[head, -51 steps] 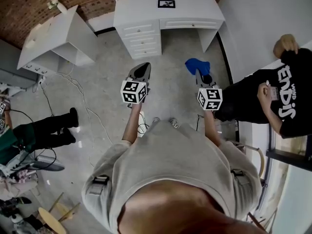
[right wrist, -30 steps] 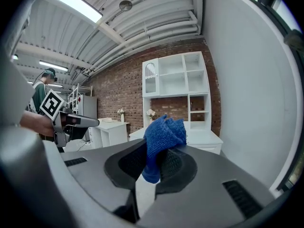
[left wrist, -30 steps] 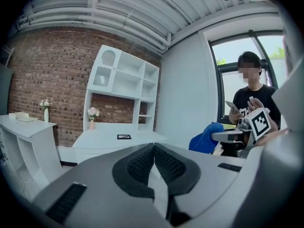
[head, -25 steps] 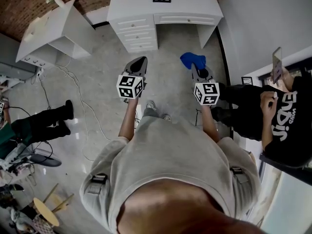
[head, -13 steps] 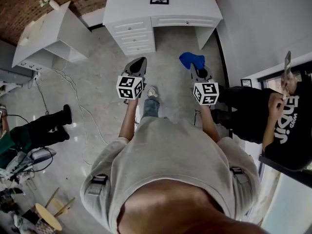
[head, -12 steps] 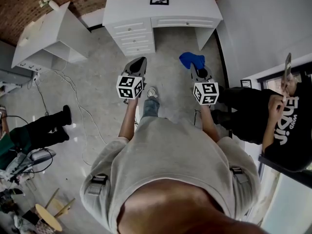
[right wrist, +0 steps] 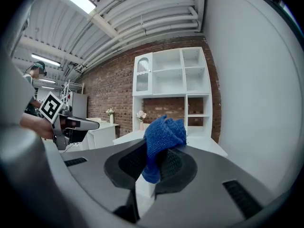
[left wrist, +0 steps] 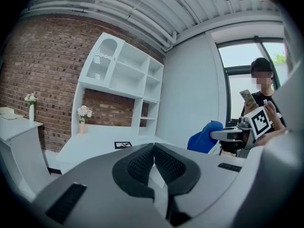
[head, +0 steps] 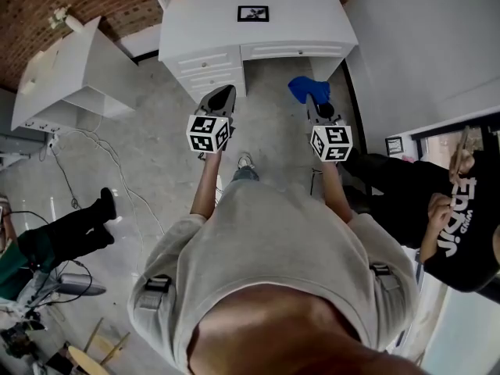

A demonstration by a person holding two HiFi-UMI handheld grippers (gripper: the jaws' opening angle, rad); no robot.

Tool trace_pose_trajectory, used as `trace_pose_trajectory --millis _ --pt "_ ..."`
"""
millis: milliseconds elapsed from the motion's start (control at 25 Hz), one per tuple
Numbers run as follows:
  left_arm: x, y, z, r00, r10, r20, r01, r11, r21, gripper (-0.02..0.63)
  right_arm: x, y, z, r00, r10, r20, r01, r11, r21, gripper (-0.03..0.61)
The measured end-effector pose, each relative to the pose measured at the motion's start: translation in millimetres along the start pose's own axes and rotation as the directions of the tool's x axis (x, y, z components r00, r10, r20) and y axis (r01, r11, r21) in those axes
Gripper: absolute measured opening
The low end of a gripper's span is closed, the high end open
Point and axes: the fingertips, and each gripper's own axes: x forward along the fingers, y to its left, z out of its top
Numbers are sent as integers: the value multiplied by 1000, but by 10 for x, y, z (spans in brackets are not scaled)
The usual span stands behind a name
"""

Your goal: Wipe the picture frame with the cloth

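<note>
A small black picture frame (head: 253, 13) lies flat on the white desk (head: 211, 31) ahead; it also shows as the dark frame (left wrist: 123, 145) on the desktop in the left gripper view. My right gripper (head: 313, 98) is shut on a blue cloth (head: 309, 89), which bunches up between its jaws as the cloth (right wrist: 163, 136). My left gripper (head: 222, 96) is shut with nothing in it, jaws touching (left wrist: 154, 147). Both grippers hang in the air short of the desk's front edge, the left before the drawers, the right before the knee space.
A white shelf unit (left wrist: 121, 96) rises at the back of the desk, with a vase of flowers (left wrist: 83, 119). A second white cabinet (head: 66, 73) stands left. Cables (head: 117, 155) trail on the floor. A person in black (head: 437, 209) stands at the right, another sits at the left (head: 55, 237).
I have walked forward: the desk and frame have come closer and lower in the head view. Both grippers keep their hold and spacing. The person at right has shifted lower.
</note>
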Motion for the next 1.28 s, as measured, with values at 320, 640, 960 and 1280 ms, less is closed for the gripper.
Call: trace_pose_trajectory --millis 320,640,960,1280 --pt "607 646 360 999 -30 14 30 999 12 15 842 -109 335 1000 -24 14 24 1000 -6 55" --pt "1101 1263 512 999 -46 20 46 999 15 15 1595 -187 502 999 -47 18 47 999 -13 55" --pt "1339 1737 533 999 -45 17 45 999 9 15 2089 -152 529 999 -52 6 52 999 -16 55" --pt "1463 1816 487 998 -63 8 63 998 5 15 2198 -172 440 998 -65 -11 64 998 -11 55"
